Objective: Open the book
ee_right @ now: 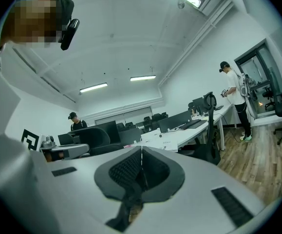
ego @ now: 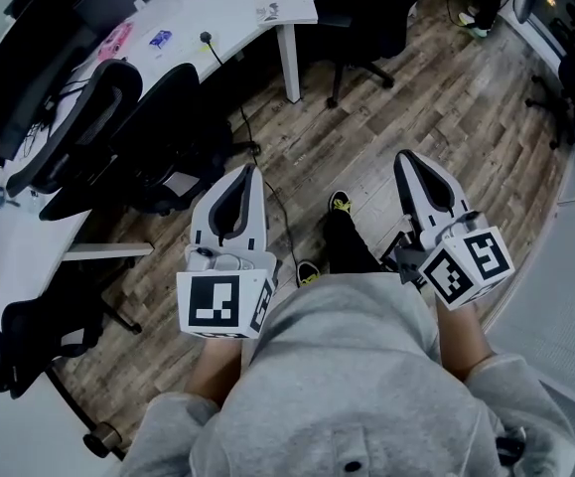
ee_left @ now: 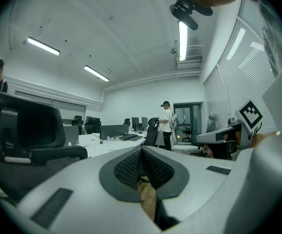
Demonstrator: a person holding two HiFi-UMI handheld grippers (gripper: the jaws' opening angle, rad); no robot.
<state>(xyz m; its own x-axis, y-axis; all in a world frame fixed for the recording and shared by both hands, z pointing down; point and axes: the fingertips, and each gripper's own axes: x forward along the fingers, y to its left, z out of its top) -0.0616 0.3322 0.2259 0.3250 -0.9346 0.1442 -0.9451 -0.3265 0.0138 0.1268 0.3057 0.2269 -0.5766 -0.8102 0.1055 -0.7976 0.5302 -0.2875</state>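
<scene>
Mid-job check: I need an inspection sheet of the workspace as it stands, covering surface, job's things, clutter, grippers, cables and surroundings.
Surface: white desk ahead of the grippers; wood floor under them.
Job's things: book, nothing seen.
Clutter: printed sheets at the desk's edge; a pink item and a blue item further along it.
Grippers: left gripper shut, empty; right gripper shut, empty; both held over the floor.
Cables: black cable trails across the floor from under the desk.
Surroundings: black office chairs at the desk; a person stands near the far end.
</scene>
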